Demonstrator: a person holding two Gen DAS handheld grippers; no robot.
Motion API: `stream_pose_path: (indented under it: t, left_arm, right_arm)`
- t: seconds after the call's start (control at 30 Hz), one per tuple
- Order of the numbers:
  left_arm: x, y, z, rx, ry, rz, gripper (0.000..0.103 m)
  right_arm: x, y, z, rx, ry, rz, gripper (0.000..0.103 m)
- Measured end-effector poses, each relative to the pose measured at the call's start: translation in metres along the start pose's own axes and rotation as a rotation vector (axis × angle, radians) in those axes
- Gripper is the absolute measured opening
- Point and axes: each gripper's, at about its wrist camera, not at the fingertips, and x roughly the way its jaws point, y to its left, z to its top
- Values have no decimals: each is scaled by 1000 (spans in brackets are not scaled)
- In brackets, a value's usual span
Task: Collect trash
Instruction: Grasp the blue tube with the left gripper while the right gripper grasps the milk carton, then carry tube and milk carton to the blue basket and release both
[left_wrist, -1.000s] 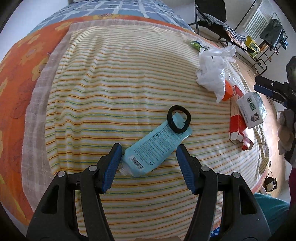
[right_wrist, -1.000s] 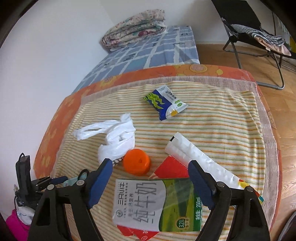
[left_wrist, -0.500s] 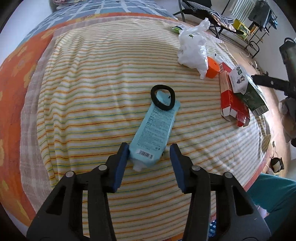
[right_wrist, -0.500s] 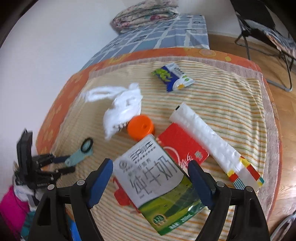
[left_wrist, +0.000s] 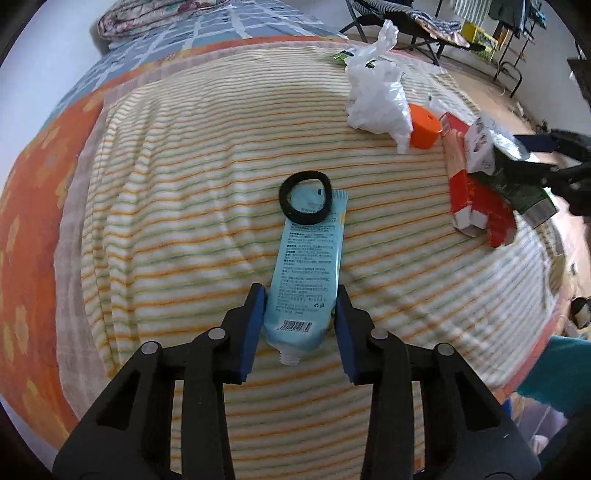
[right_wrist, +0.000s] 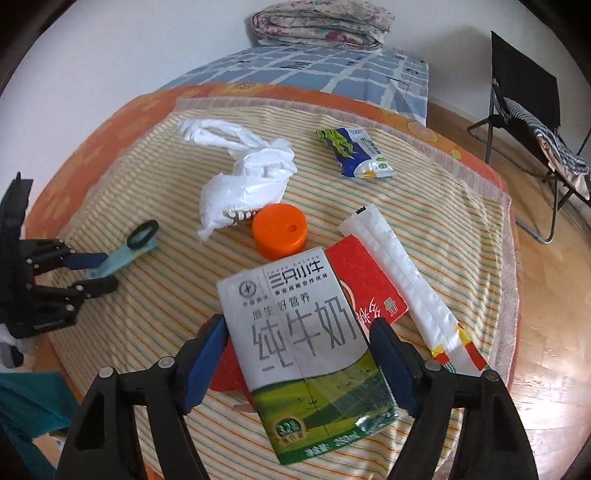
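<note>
Trash lies scattered over a striped, ribbed towel spread across an orange flowered bedcover. Nearest the left gripper is a flat, pale blue squeeze tube, soft plastic with fine print and a barcode near its threaded, capless neck. A black elastic ring rests on the tube's crimped far end at 12 o'clock. The left gripper's blue pads press both long edges of the tube near its neck, jaws narrowed to the tube's width and pinching it against the towel.

At 1 o'clock in the left view sits a crumpled white plastic bag, thin and glossy, touching a squat orange cap, round and smooth.

In the right view, a rectangular milk carton, coated card in white and green with large characters, sits between the right gripper's blue pads. Both pads meet the carton's sides, so the jaws are wide and clamped on it. Under it lies a flat red cardboard packet, and at 2 o'clock a long white foil-like sleeve. A blue and green snack wrapper, crinkled and shiny, lies apart at 1 o'clock.
</note>
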Motion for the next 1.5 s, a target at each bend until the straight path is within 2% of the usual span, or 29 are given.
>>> stream_pose_path:
  t: [0.07,0.1,0.23,0.53,0.93,1.5]
  left_arm:
    - [-6,3,-4,-29,2,-37,33]
    - [-8,4,-5,-43,6,-59,23]
    - [-19,3,-9,-81,1,-121,22]
    - [-51,-11,-17,-45,-59,-116,22]
    - [-85,-18,-29,-42,-115,-125,22]
    - [-130,-48,-101,37,-118,-165,22]
  right_arm:
    - [-2,1,-3,-5,-4,-15,76]
    - [-3,1,-5,-6,-7,-18,75]
    - [-10,3,-11,6,-21,-20,73]
    - [-43,4,-19,71,-103,11,72]
    - [-87,28,-43,60,-179,39,72]
    - [-123,85,-132,49,-187,168,72]
